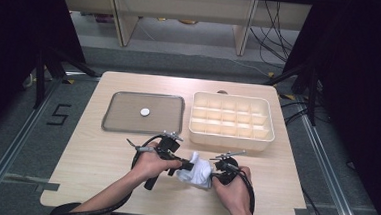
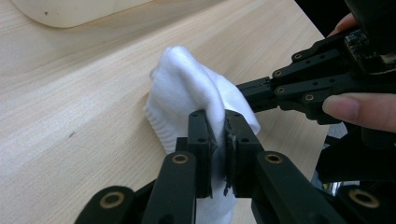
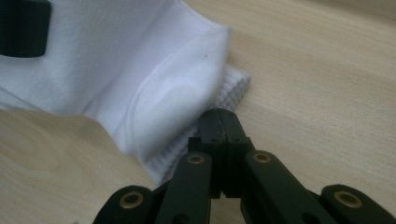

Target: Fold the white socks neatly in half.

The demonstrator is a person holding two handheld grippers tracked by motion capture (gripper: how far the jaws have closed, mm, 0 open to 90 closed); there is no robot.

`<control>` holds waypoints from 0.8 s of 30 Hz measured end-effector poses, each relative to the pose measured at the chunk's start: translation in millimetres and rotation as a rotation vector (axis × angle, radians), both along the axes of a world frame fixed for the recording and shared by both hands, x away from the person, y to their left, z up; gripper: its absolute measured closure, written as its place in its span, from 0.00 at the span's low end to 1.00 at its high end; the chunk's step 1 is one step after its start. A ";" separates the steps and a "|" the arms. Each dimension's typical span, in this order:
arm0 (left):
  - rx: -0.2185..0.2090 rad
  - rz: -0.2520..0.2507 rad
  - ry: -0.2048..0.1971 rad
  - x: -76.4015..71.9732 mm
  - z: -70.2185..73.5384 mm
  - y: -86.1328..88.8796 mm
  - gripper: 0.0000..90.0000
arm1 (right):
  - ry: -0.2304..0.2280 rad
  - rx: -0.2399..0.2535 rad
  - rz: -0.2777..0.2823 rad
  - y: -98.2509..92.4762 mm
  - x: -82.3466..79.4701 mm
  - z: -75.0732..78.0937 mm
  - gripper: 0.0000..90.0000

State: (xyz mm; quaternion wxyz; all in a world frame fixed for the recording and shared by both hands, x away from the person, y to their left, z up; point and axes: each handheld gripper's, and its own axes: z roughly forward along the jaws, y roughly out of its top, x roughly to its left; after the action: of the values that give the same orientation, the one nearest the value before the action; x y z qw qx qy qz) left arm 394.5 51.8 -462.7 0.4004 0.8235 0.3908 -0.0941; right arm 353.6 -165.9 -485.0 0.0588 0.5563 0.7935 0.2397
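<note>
A white sock (image 1: 198, 170) lies bunched on the wooden table near its front edge, between my two grippers. My left gripper (image 1: 189, 165) reaches it from the left; in the left gripper view its jaws (image 2: 218, 126) are shut on a fold of the sock (image 2: 187, 79). My right gripper (image 1: 213, 176) comes in from the right, and its black tips (image 2: 243, 91) end at the fabric. In the right gripper view its jaws (image 3: 219, 123) are pressed together at the edge of the ribbed cuff of the sock (image 3: 140, 70).
A shallow metal tray (image 1: 122, 123) with a small white disc (image 1: 144, 112) sits at the back left. A cream box (image 1: 229, 140) with several compartments stands at the back right. The table's front edge runs just behind both hands.
</note>
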 end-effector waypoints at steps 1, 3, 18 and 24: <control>-0.034 0.014 -0.009 -0.6 -2.3 -1.8 0.91 | -0.007 0.001 0.006 0.3 0.2 -0.2 1.00; 0.002 0.002 0.003 -0.6 0.6 -1.2 0.91 | -0.009 -0.010 0.010 0.5 0.3 -0.1 1.00; -0.015 -0.004 -0.006 -1.0 0.3 -5.0 0.91 | -0.004 -0.014 0.021 7.4 -0.4 -1.3 1.00; -0.013 -0.013 -0.004 -0.7 0.6 -5.8 0.91 | -0.006 0.006 0.039 7.7 -0.9 -1.7 1.00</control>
State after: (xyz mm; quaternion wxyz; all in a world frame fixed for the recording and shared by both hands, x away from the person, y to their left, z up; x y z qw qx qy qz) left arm 393.7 46.0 -462.1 0.4058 0.8236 0.3839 -0.0976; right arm 352.7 -158.2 -486.7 0.0547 0.5402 0.8033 0.2449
